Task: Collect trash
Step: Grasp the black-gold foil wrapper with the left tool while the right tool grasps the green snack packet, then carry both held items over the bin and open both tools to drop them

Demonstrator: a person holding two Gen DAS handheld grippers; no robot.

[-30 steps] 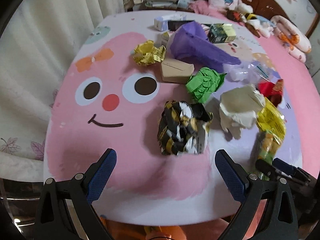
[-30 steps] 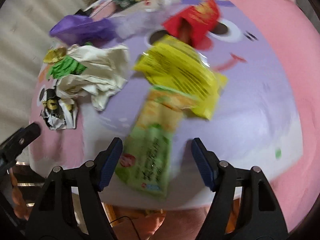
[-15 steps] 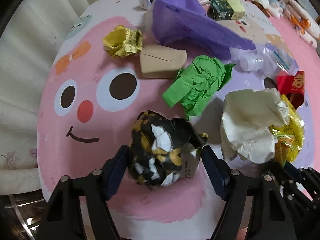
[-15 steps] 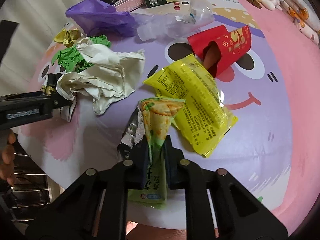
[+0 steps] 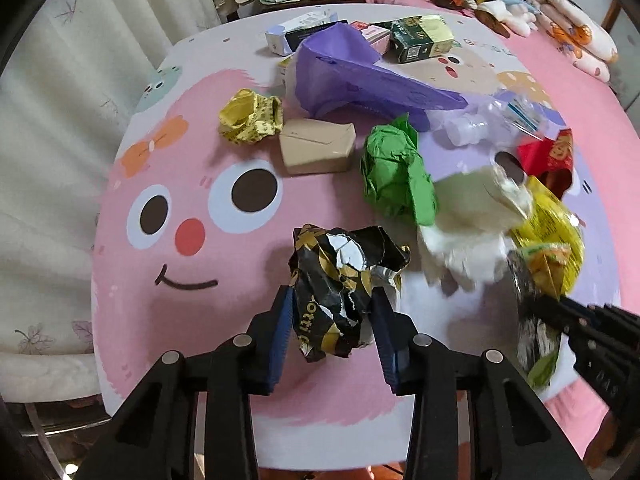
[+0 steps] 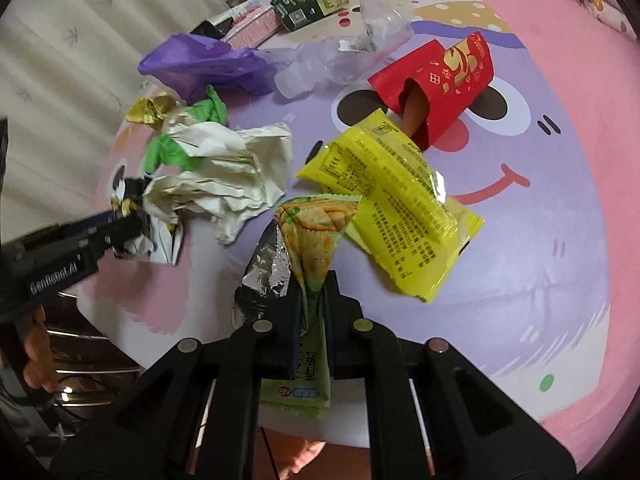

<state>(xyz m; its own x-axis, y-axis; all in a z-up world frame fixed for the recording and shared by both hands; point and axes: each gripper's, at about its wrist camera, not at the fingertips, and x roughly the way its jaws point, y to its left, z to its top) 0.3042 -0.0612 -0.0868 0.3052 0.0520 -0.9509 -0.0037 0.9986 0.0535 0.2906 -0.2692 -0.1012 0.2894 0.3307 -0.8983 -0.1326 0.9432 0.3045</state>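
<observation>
My left gripper (image 5: 332,312) is shut on a crumpled black-and-gold wrapper (image 5: 344,276), which bulges out between its blue pads at the table's near edge. My right gripper (image 6: 314,300) is shut on a green cracker wrapper (image 6: 316,232) with a foil inside, held up over the near edge. The same cracker wrapper (image 5: 540,280) shows at the right of the left wrist view. Around them on the table lie a crumpled white paper (image 6: 224,176), a green paper ball (image 5: 396,172), a yellow snack bag (image 6: 396,216), a red envelope (image 6: 444,80) and a yellow crumpled wrapper (image 5: 250,122).
A round table with a cartoon-face cloth (image 5: 180,216) carries more litter further back: a purple bag (image 5: 360,76), a tan box (image 5: 318,146), a clear plastic bottle (image 6: 340,56) and a green carton (image 5: 422,38). A curtain (image 5: 60,100) hangs left; a bed with soft toys (image 5: 560,36) lies behind.
The left gripper closed from wide open onto the black-and-gold wrapper and has drawn it toward the near edge. The right gripper closed on the green cracker wrapper and still holds it.
</observation>
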